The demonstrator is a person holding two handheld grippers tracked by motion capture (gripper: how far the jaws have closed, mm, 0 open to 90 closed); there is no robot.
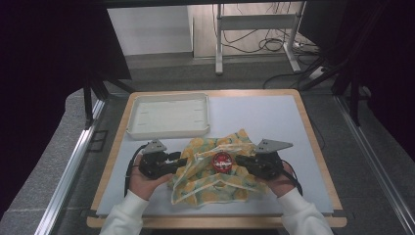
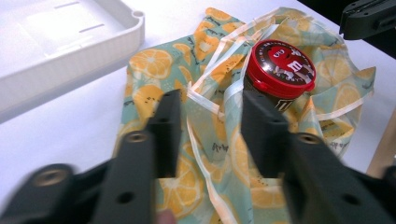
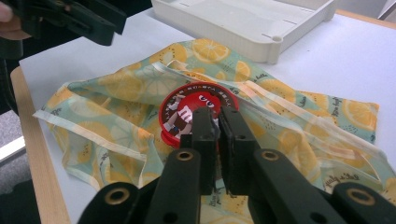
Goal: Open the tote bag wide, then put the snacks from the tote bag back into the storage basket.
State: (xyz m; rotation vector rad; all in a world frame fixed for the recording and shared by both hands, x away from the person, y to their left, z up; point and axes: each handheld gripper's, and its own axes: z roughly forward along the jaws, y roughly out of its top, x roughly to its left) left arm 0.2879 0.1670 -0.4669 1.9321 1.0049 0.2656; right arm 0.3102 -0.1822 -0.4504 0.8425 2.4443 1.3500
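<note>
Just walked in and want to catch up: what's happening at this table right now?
A person holds a gripper in each hand over a lemon-print cloth on the white table. A red-lidded candy jar stands upright in the bunched cloth. The left gripper stands open over the cloth's folds and white ties. The right gripper has its jaws nearly together just before the jar; whether they pinch cloth is unclear. A white tray sits behind.

floor [image 1: 161,73]: grey | curtains [image 1: 44,58]: dark | frame [image 1: 254,22]: metal, cables
</note>
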